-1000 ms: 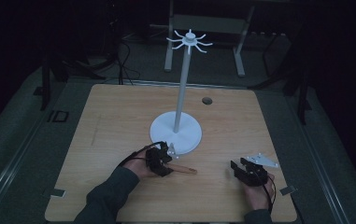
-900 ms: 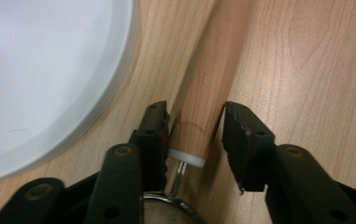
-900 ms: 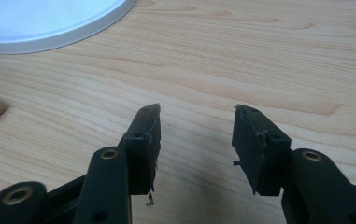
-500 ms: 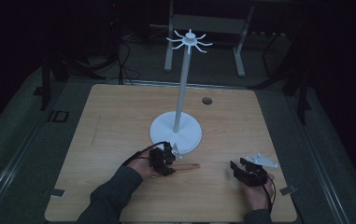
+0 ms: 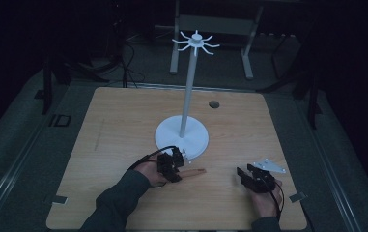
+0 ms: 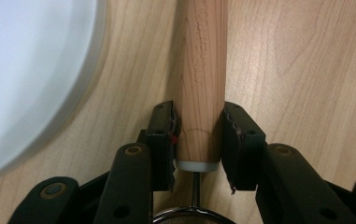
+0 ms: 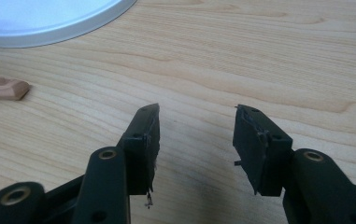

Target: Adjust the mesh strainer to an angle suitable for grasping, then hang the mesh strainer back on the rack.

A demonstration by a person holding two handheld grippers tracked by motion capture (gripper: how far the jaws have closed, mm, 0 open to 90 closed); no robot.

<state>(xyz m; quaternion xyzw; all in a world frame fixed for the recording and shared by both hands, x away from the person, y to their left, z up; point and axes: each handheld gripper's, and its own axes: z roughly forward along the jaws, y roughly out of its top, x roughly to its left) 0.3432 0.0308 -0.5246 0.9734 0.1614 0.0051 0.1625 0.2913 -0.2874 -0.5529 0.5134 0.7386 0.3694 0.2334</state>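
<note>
A utensil's wooden handle [image 6: 201,70] lies flat on the table, in front of the white stand's round base [image 5: 169,137]. It ends in a pale collar and a thin metal stem near the camera. My left gripper [image 6: 199,112] has just been closing, and both pads now press the handle's sides. In the high view the left gripper [image 5: 176,166] sits at the handle's [image 5: 193,172] left end. My right gripper [image 7: 196,109] rests open over bare wood with nothing between its fingers. In the high view the right gripper [image 5: 244,174] is at the front right.
The stand's tall pole carries a crown of hooks [image 5: 196,42] at the top. Its base [image 6: 26,70] lies just left of the handle. A small dark hole [image 5: 214,104] marks the table's [image 5: 114,125] far side. The handle's tip [image 7: 3,87] shows in the right gripper view.
The left gripper has edged a little to the right over the handle's near end. The right hand has not moved.
</note>
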